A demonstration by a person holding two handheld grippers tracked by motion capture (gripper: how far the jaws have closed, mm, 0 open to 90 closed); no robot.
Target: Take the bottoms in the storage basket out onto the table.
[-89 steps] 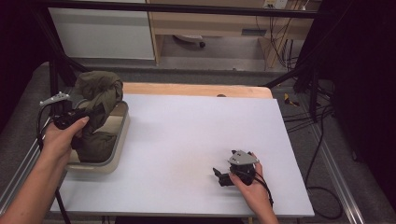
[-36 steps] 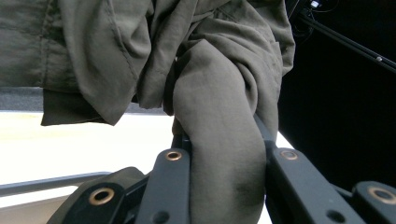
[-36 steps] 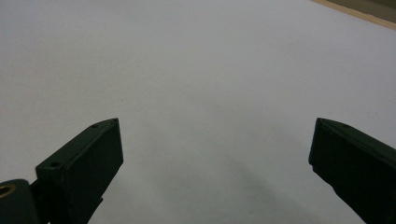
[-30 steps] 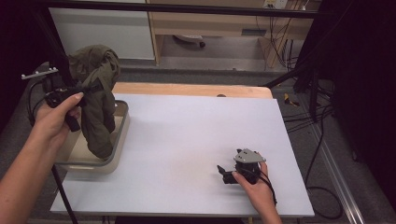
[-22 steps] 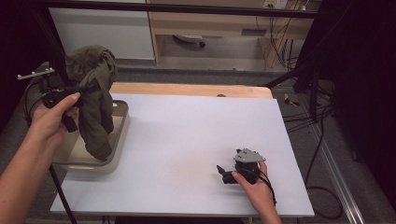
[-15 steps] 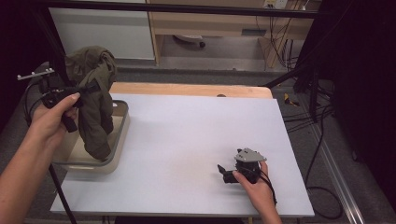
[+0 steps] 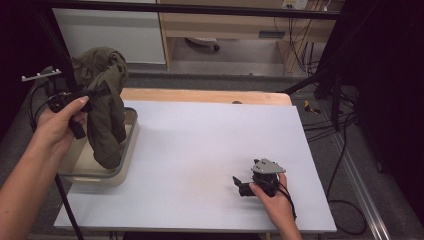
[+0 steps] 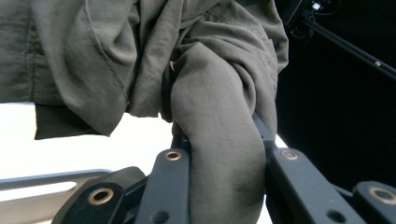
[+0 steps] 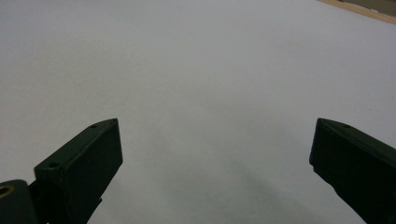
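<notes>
The left gripper [image 7: 92,95] is clamped on an olive-green garment [image 7: 104,107]; in the left gripper view a thick twisted fold of the cloth [image 8: 219,154] runs straight down between the two black jaws, which press it from both sides. The garment hangs bunched from that grip above a cream plastic tub [image 7: 127,150] at the left end of the white table [image 7: 200,150], its lower end dangling down inside the tub (whether it touches the bottom cannot be told). The left hand [image 7: 60,125] wraps the gripper's handle, and the cloth covers the jaw tips in the high view.

The right gripper [image 7: 240,184] rests low on the table near its front right edge, well apart from the tub, held by the right hand [image 7: 272,197]. Its jaws stand wide apart with nothing between them; the right gripper view shows bare white tabletop [image 9: 201,93] in the gap.

What kind of garment it is stays hard to make out, since it is crumpled; a stitched seam [image 8: 100,51] shows on it. No label, brand or writing can be read anywhere.
</notes>
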